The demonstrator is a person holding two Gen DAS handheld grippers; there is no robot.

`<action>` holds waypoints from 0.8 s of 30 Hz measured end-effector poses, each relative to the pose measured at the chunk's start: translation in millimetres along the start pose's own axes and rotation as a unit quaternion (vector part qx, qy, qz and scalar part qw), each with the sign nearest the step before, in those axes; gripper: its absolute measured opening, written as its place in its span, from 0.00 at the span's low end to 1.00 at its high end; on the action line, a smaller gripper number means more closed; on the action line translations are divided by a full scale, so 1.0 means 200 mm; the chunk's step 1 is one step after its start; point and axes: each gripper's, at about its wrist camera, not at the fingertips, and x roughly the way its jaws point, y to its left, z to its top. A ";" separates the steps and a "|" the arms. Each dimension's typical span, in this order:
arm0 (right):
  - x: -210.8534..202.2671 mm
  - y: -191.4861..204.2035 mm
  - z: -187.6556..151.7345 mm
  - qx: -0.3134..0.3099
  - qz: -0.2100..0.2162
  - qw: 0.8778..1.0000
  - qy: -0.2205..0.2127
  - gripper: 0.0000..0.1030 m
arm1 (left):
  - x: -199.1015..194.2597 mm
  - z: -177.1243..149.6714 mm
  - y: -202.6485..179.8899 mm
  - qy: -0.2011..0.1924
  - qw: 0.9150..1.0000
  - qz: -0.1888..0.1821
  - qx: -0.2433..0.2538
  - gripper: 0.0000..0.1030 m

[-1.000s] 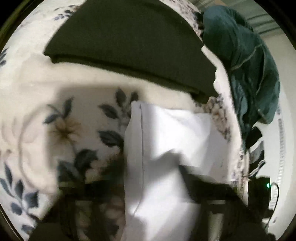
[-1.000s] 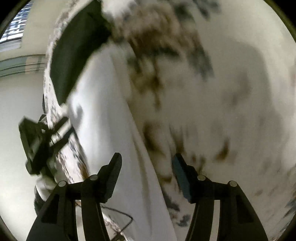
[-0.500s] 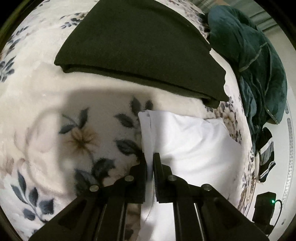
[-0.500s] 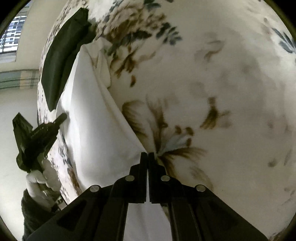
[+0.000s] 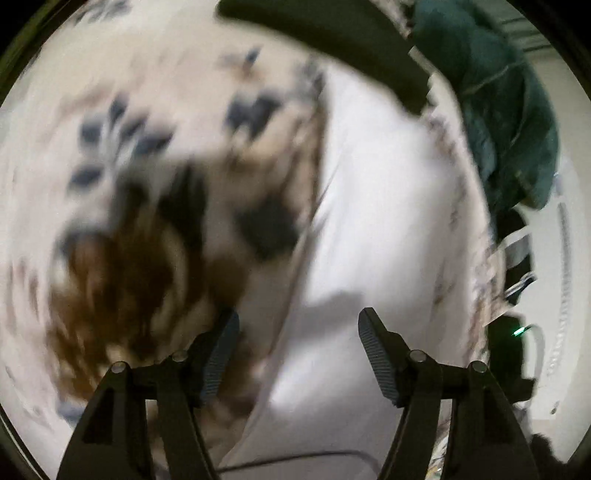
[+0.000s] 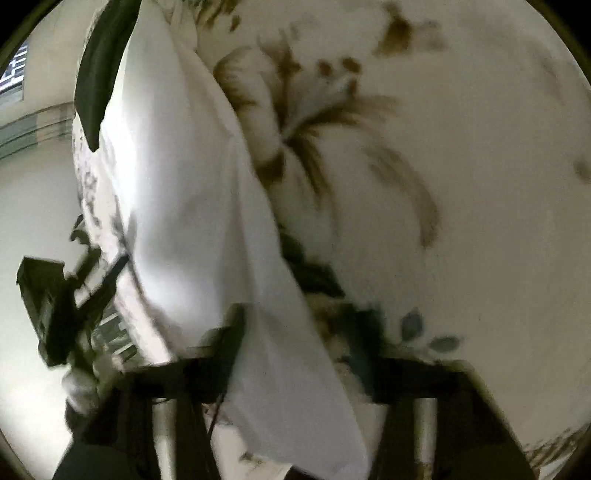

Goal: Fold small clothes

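A white garment [image 5: 376, 206] lies folded on the floral blanket [image 5: 110, 110]; it also shows in the right wrist view [image 6: 192, 206]. My left gripper [image 5: 299, 354] is open, its jaws wide apart just above the garment's left edge, holding nothing. My right gripper [image 6: 299, 343] is open too, blurred, with the garment's near edge lying between its fingers. The other gripper [image 6: 55, 295] shows at the left of the right wrist view.
A folded dark green garment [image 5: 332, 33] lies beyond the white one, also in the right wrist view [image 6: 99, 74]. A heap of teal clothes [image 5: 509, 110] sits at the blanket's right edge. A black device with a green light [image 5: 517, 332] stands off the bed.
Both grippers were shut on the white garment's edge half a second ago; both have now opened and let it go. Both views are blurred by motion.
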 end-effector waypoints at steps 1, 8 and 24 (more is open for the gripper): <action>0.00 0.00 -0.01 -0.001 -0.014 1.000 -0.006 0.01 | 0.02 -0.04 0.03 0.005 1.000 -0.001 -0.011 0.63; -0.06 0.03 0.00 0.013 0.004 1.000 -0.010 0.03 | -0.03 0.05 0.01 -0.020 0.999 -0.033 -0.034 0.63; -0.19 0.52 1.02 -0.059 0.066 0.994 -0.069 0.66 | 0.30 0.86 -0.15 -0.028 0.997 -0.072 0.032 0.65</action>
